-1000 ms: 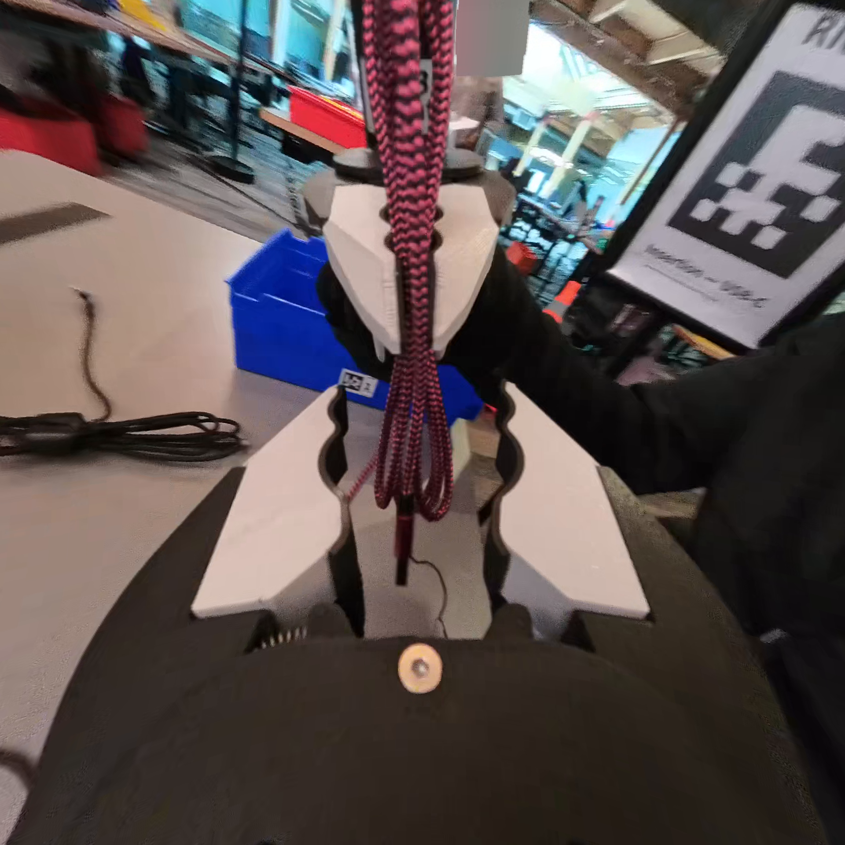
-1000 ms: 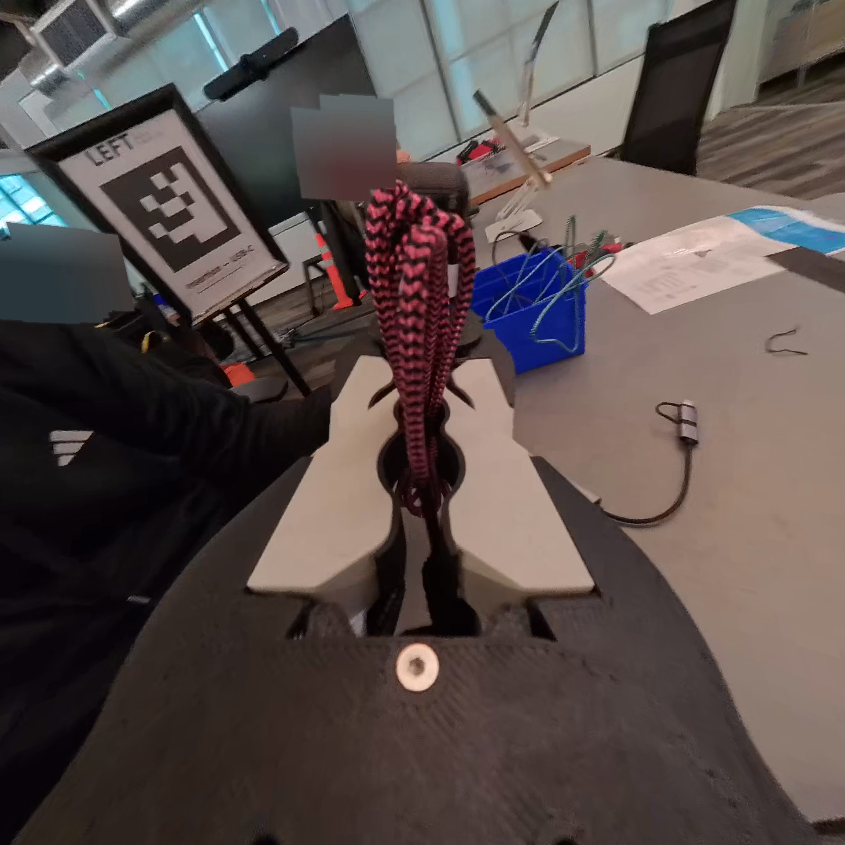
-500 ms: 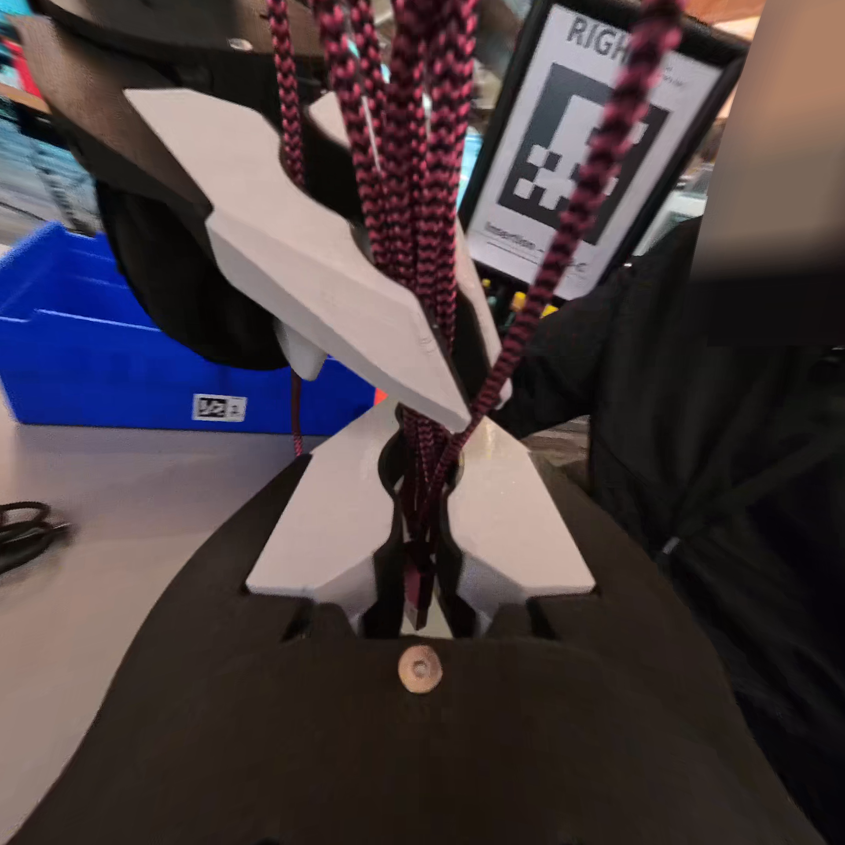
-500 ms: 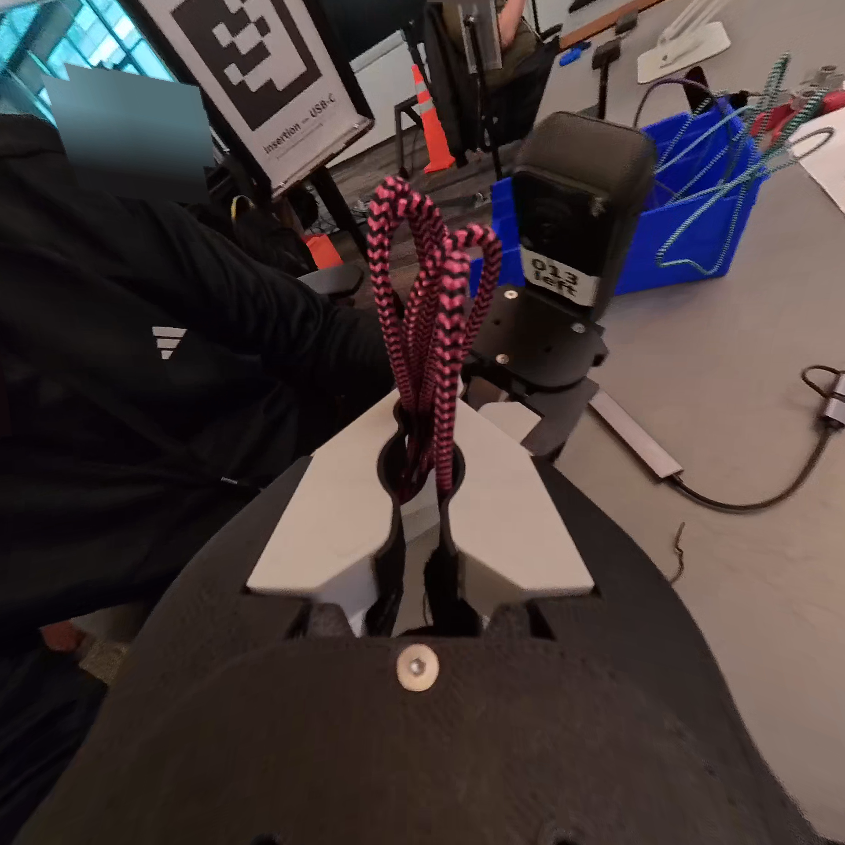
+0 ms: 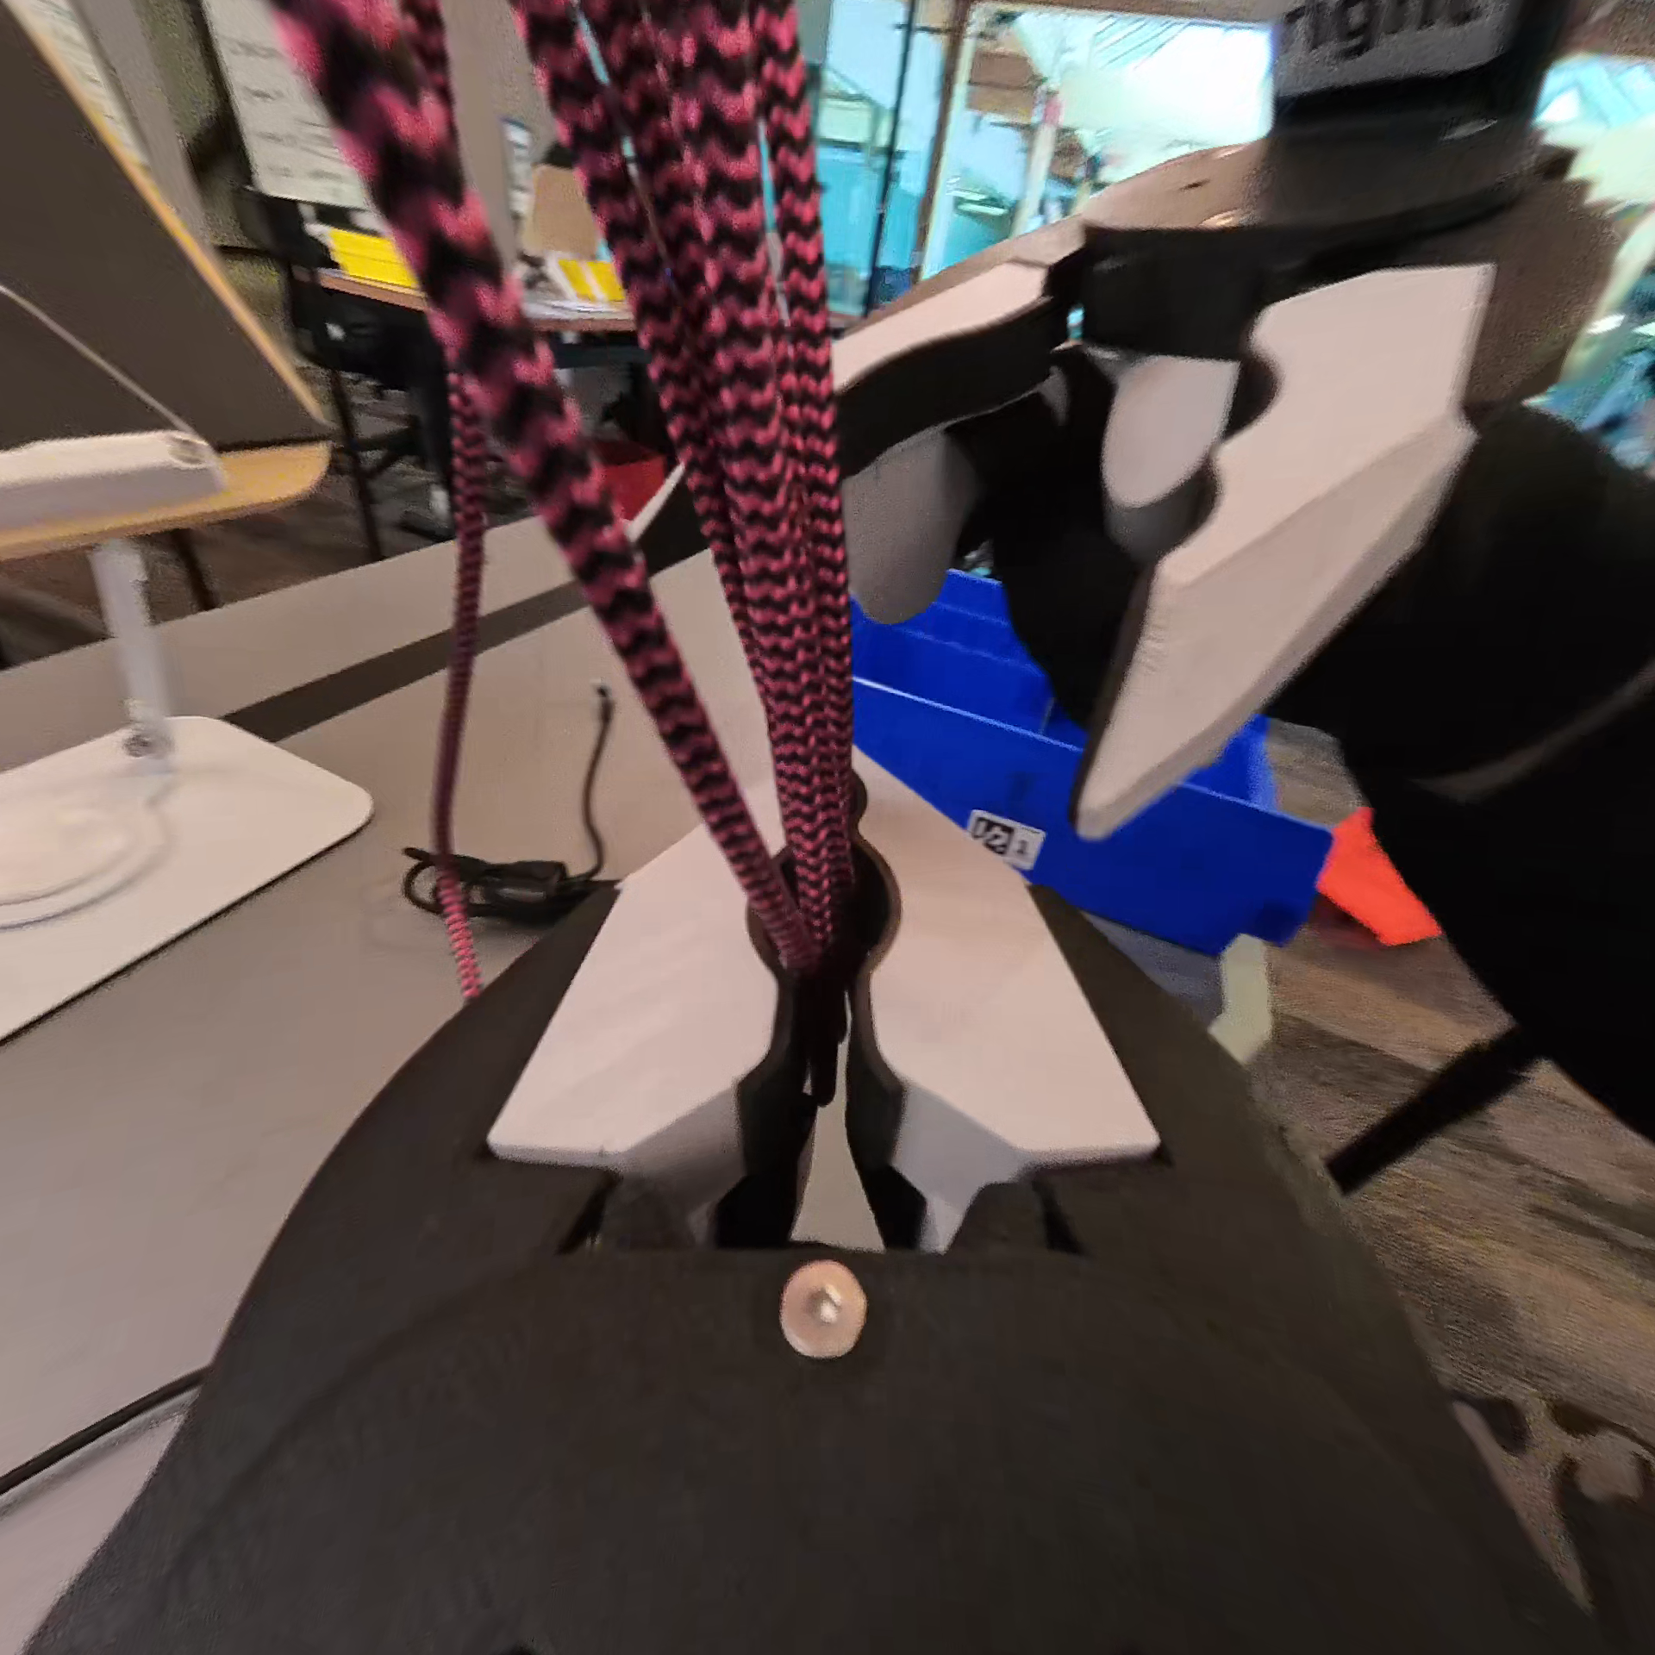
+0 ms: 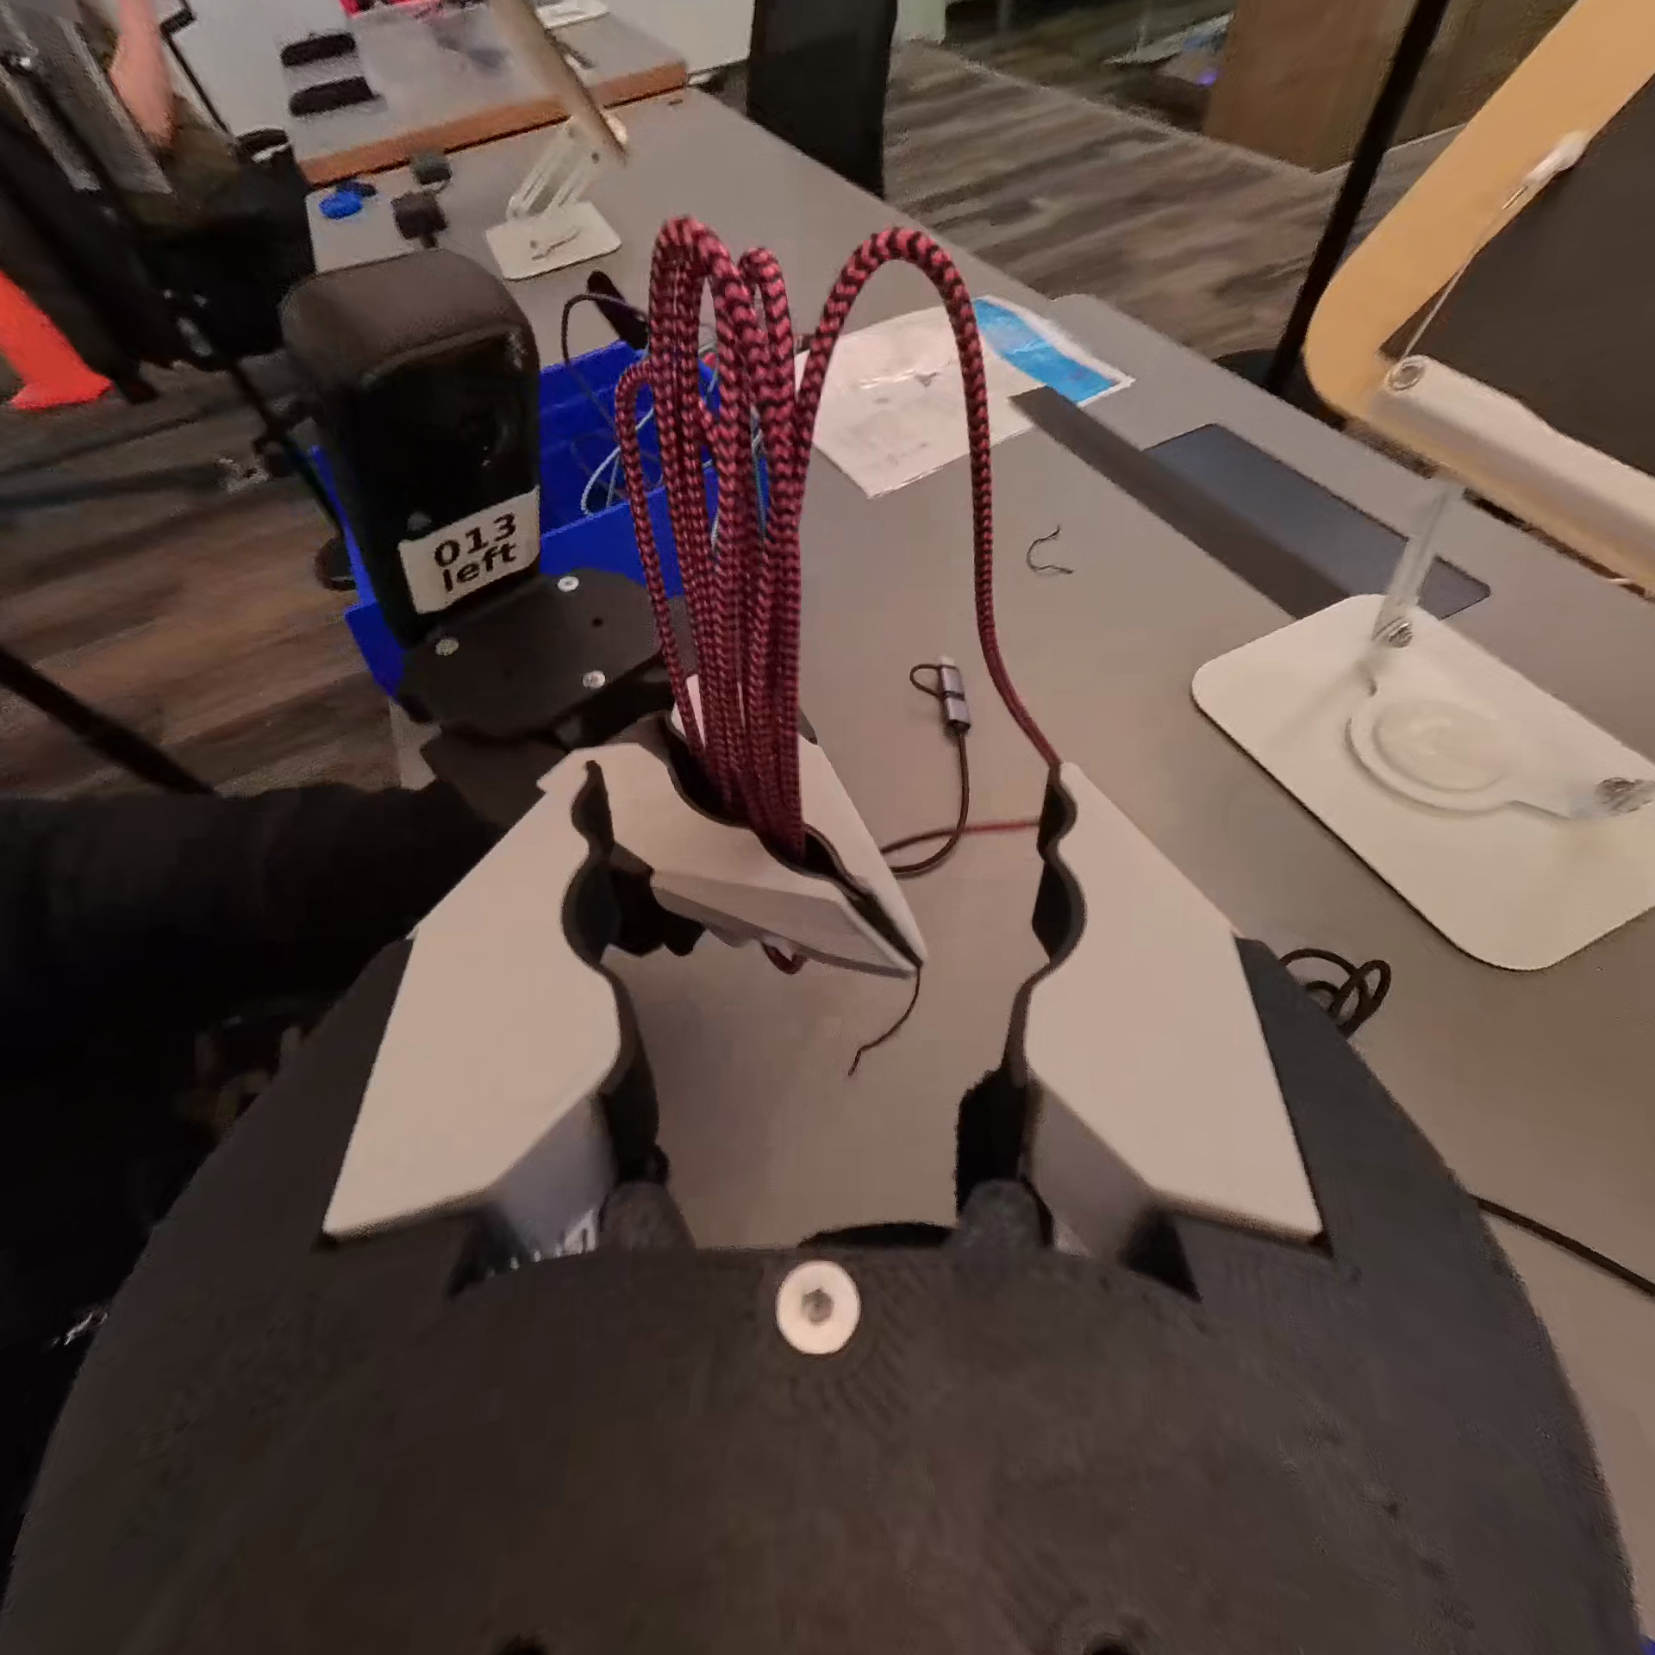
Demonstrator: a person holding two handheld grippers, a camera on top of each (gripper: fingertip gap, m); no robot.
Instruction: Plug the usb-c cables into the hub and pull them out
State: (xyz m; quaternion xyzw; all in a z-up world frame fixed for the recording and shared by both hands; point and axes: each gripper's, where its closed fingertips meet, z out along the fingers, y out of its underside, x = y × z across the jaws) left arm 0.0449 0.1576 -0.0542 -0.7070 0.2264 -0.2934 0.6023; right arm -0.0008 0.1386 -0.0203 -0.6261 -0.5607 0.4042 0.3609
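A grey table [image 6: 1119,681] in an open workshop carries a blue bin [image 5: 1155,833] and a white stand base [image 6: 1451,779]. Beside the bin, the left gripper [image 5: 819,904] is clamped tight on a looped bundle of pink-and-black braided cable [image 5: 788,555], which rises above its fingers. The right gripper [image 6: 824,896] stands wide apart and holds nothing, though half a second ago it pinched that same bundle. A small grey hub [image 6: 954,698] lies on the table past the bin.
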